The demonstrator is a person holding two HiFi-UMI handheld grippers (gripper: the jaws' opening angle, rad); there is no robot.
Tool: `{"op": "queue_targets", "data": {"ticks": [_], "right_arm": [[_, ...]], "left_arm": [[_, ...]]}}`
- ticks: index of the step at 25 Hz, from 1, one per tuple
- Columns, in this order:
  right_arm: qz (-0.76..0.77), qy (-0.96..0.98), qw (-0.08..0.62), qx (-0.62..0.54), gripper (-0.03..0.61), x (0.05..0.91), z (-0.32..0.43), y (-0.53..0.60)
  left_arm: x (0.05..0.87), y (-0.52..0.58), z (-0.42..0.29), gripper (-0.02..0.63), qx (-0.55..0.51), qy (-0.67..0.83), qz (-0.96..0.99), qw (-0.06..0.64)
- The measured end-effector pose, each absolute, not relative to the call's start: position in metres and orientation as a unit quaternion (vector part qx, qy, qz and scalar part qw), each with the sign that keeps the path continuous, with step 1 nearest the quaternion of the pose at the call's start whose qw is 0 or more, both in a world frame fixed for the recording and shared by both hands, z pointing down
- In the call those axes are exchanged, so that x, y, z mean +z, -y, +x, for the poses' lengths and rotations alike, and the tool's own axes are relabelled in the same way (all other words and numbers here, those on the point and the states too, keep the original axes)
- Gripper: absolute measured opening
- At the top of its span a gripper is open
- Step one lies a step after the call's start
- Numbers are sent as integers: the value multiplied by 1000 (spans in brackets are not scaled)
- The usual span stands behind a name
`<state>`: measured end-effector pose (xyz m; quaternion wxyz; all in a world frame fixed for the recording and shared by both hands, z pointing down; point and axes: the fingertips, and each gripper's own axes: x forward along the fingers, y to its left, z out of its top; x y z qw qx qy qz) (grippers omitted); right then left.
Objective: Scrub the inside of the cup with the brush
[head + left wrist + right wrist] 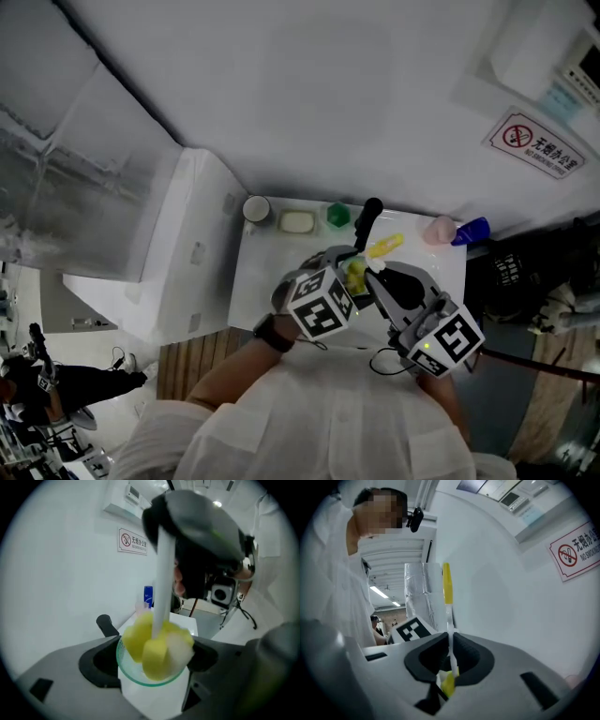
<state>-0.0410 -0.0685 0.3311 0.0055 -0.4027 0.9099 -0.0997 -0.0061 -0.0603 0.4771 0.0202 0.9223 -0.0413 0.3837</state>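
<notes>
Your left tool (151, 662) grips cup (125, 667); your right tool (449, 666) clamps brush (159, 648) stem; sponge head sits inside cup, stem pointing out its mouth.

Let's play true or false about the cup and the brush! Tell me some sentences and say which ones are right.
1. The yellow sponge head of the white-handled brush is inside the clear glass cup. True.
2. The left gripper is empty. False: its jaws are closed on the clear glass cup.
3. The right gripper holds the white-handled brush by its thin handle. True.
4. The sponge head is pink. False: it is yellow.
5. The red-and-white no-smoking sign lies on the white table. False: it hangs on the white wall.
</notes>
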Motion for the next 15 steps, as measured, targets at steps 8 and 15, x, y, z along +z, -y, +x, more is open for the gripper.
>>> {"op": "queue_targets", "data": {"ticks": [8, 15], "right_arm": [[-394, -912, -42, -105, 31, 342, -39, 62], [-412, -901, -52, -125, 31, 377, -38, 61]], "left_arm": [[475, 52, -3, 390, 378, 39, 925, 27], [481, 39, -4, 390, 380, 26, 924, 36]]}}
